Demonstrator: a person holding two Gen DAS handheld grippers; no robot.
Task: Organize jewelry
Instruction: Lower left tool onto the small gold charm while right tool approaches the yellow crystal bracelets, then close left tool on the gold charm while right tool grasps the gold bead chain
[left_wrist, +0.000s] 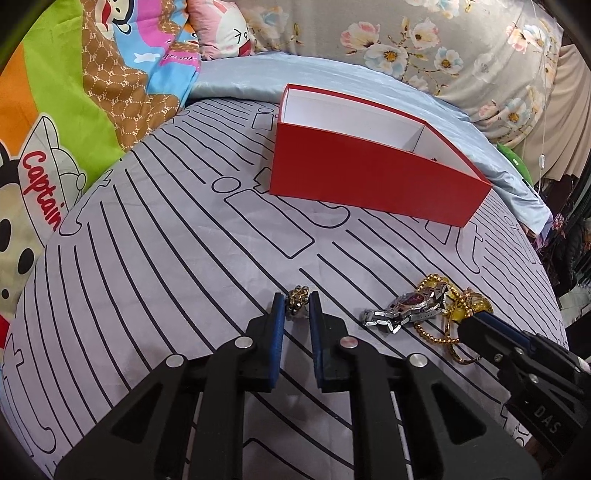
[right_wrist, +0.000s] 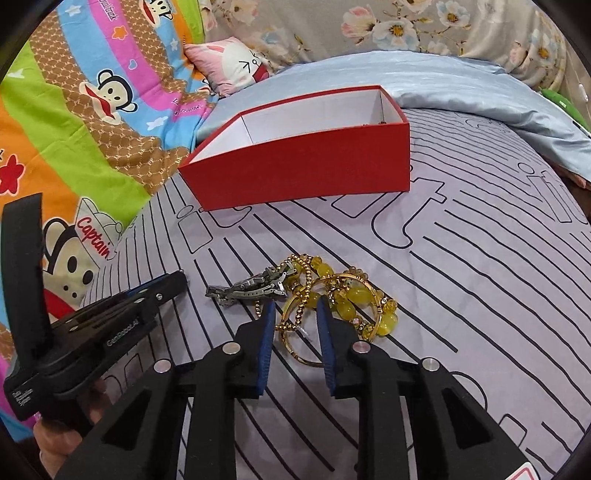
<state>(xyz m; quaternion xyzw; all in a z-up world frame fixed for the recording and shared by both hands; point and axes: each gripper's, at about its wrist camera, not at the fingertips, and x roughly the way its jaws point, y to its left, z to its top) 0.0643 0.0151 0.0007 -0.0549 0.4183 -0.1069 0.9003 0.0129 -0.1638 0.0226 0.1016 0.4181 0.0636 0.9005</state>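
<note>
A red open box (left_wrist: 369, 184) with a white inside stands on the grey line-patterned sheet; it also shows in the right wrist view (right_wrist: 306, 173). My left gripper (left_wrist: 296, 303) is open, with a small gold ornament (left_wrist: 297, 300) between its fingertips on the sheet. A silver watch (left_wrist: 408, 306) lies beside a pile of gold chain and yellow bead bracelets (left_wrist: 461, 302). My right gripper (right_wrist: 295, 310) is open, its fingertips straddling a gold chain and bangle (right_wrist: 299, 314) at the pile (right_wrist: 354, 299). The watch (right_wrist: 251, 288) lies left of it.
A cartoon-print quilt (left_wrist: 55, 122) lies along the left. A light blue sheet (left_wrist: 443, 114) and floral bedding (left_wrist: 443, 44) lie behind the box. A pink pillow (right_wrist: 232, 66) sits at the back. The left gripper body (right_wrist: 110, 317) shows at the left of the right wrist view.
</note>
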